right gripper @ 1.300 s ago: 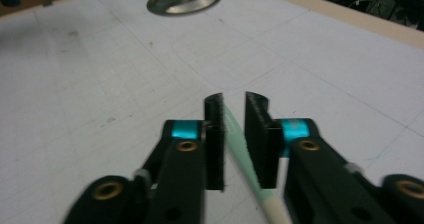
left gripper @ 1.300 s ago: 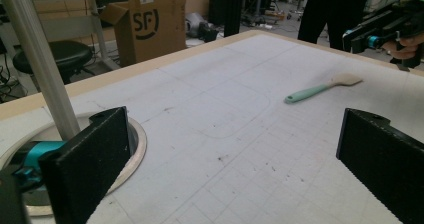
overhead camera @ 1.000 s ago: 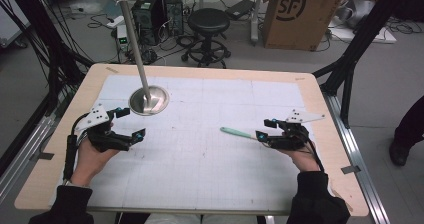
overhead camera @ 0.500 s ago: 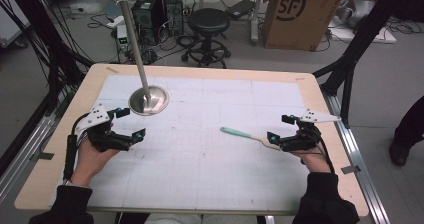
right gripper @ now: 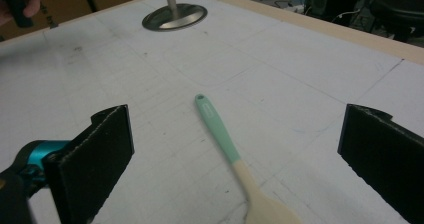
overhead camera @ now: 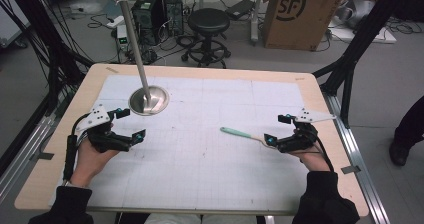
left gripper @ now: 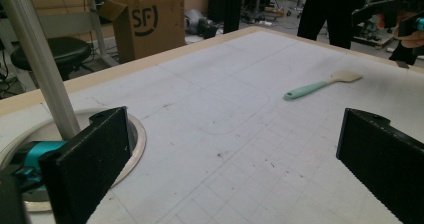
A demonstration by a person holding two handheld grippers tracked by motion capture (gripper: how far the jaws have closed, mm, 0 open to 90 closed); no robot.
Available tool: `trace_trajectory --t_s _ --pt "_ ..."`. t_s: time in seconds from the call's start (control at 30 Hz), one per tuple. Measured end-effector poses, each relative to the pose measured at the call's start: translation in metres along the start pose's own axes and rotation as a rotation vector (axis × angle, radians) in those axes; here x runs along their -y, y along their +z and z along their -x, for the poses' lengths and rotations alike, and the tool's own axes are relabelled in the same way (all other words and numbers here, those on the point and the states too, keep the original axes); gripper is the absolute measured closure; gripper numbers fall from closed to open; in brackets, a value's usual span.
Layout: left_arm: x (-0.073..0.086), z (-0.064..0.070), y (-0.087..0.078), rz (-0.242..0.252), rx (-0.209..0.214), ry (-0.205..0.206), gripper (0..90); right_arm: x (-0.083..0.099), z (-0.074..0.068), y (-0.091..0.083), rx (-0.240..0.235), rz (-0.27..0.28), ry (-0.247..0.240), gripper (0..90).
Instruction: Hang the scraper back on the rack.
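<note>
Spoon point(overhead camera: 242, 134) lies flat on the white mat of the worktop point(overhead camera: 210, 184), right of centre, its mint handle pointing toward the middle and its pale wooden bowl toward the person's right hand. The right gripper point(overhead camera: 278, 129) sits just beside the bowl end with its jaws spread wide and nothing between them. In the right gripper view the spoon point(right gripper: 227, 149) runs up the middle of the gap between the two black jaws, touching neither, with the bowl nearest the camera and the handle tip pointing away toward the round metal base point(right gripper: 174, 16) of the pole.

Judging by this, the step in hand is the approach to a pick-up: the gripper is lined up on the spoon but has not closed on it. The next move would call for lowering the jaws to the mat, straddling the spoon near the join of wood and mint, then closing across its narrow width. The spoon lies low and flat, so the jaws would need to reach right down to the surface or they may slide over it.

The left gripper point(overhead camera: 126, 123) rests well apart from the spoon, near the base point(overhead camera: 149, 100), also wide open and empty. From the left gripper view the spoon point(left gripper: 320, 85) lies far across the mat.
</note>
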State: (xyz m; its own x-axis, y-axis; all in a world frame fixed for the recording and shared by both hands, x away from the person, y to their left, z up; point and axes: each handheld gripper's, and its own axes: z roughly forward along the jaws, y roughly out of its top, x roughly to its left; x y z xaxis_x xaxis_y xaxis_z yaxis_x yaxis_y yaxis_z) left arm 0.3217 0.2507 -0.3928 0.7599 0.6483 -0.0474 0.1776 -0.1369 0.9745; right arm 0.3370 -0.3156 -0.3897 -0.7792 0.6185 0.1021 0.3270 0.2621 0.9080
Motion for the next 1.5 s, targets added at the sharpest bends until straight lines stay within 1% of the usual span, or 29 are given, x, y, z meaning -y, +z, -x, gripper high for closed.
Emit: trace_trajectory --t_s 0.07,0.1,0.13,0.17,0.3,0.37,0.4,0.43,0.47,0.5,0.53,0.6,0.63,0.7,0.8,0.87,0.97,1.03,1.13,1.17,1.23,1.3,1.33,1.4,1.43,1.5 --pt "0.000 0.000 0.000 0.001 0.000 -0.003 1.7 -0.002 -0.001 0.002 -0.012 -0.019 -0.019 0.4" --pt "0.000 0.000 0.000 0.002 0.000 -0.001 1.7 -0.004 -0.002 0.005 -0.023 -0.045 -0.036 0.4" --pt "0.000 0.000 0.000 0.004 0.001 -0.003 1.7 -0.004 -0.002 0.005 -0.023 -0.045 -0.036 0.4" --pt "0.000 0.000 0.000 0.006 0.001 -0.003 1.7 -0.005 -0.002 0.007 -0.025 -0.059 -0.043 0.4" --pt "0.000 0.000 0.000 0.009 0.000 -0.003 1.7 -0.009 0.002 0.015 -0.051 -0.124 -0.064 0.5" --pt "0.000 0.000 0.001 0.006 -0.003 -0.004 1.7 -0.013 0.008 0.021 -0.072 -0.168 -0.073 0.5" --pt "0.000 0.000 0.001 0.000 -0.001 -0.003 1.7 -0.013 0.008 0.021 -0.072 -0.168 -0.073 0.5" --pt "0.000 0.000 0.001 0.002 -0.003 -0.003 1.7 -0.014 0.010 0.023 -0.074 -0.186 -0.079 0.5" --pt "0.000 0.001 0.001 0.001 -0.001 -0.002 1.7 -0.015 0.012 0.027 -0.086 -0.213 -0.082 0.5" --pt "0.000 0.001 0.001 0.000 0.001 0.001 1.7 -0.015 0.012 0.027 -0.086 -0.213 -0.082 0.5" --pt "0.000 0.002 0.001 -0.001 -0.001 0.003 1.7 -0.016 0.013 0.029 -0.096 -0.225 -0.088 0.5" --pt "0.000 0.002 0.000 -0.002 0.000 0.001 1.7 -0.018 0.014 0.033 -0.099 -0.256 -0.104 0.5" --pt "0.000 0.002 0.000 -0.004 0.001 0.001 1.7 -0.019 0.015 0.034 -0.109 -0.274 -0.102 0.5" --pt "0.000 0.002 0.000 -0.003 0.000 0.001 1.7 -0.021 0.016 0.039 -0.120 -0.309 -0.120 0.5" --pt "0.000 0.002 0.001 -0.006 0.002 0.004 1.7 -0.024 0.017 0.045 -0.133 -0.351 -0.129 0.6" --pt "0.000 0.003 0.001 -0.007 0.002 0.003 1.7 -0.025 0.018 0.049 -0.142 -0.383 -0.143 0.7" --pt "0.000 0.003 0.000 -0.008 0.001 0.004 1.7 -0.027 0.018 0.056 -0.169 -0.440 -0.163 4.3" --pt "0.000 0.003 0.000 -0.009 0.001 0.007 1.7 -0.028 0.019 0.060 -0.182 -0.473 -0.164 4.3" --pt "0.000 0.003 -0.001 -0.010 0.001 0.005 1.7 -0.028 0.019 0.068 -0.183 -0.537 -0.195 5.1" --pt "0.000 0.003 -0.001 -0.008 -0.001 0.004 1.7 -0.029 0.020 0.070 -0.189 -0.546 -0.191 5.9" --pt "0.000 0.003 -0.002 -0.008 -0.001 0.003 1.7 -0.029 0.021 0.073 -0.198 -0.568 -0.192 10.0" --pt "0.000 0.003 -0.002 -0.008 -0.003 0.003 1.7 -0.029 0.023 0.077 -0.206 -0.606 -0.202 14.9" --pt "0.000 0.003 -0.002 -0.008 -0.002 0.002 1.7 -0.029 0.023 0.080 -0.205 -0.621 -0.216 14.9" --pt "0.000 0.003 -0.002 -0.007 -0.001 0.001 1.7 -0.031 0.022 0.084 -0.192 -0.664 -0.211 16.1" --pt "0.000 0.003 -0.002 -0.008 0.001 0.004 1.7 -0.032 0.022 0.086 -0.190 -0.676 -0.225 17.3" --pt "0.000 0.003 -0.002 -0.010 0.001 0.004 1.7 -0.034 0.022 0.090 -0.193 -0.707 -0.232 21.1"
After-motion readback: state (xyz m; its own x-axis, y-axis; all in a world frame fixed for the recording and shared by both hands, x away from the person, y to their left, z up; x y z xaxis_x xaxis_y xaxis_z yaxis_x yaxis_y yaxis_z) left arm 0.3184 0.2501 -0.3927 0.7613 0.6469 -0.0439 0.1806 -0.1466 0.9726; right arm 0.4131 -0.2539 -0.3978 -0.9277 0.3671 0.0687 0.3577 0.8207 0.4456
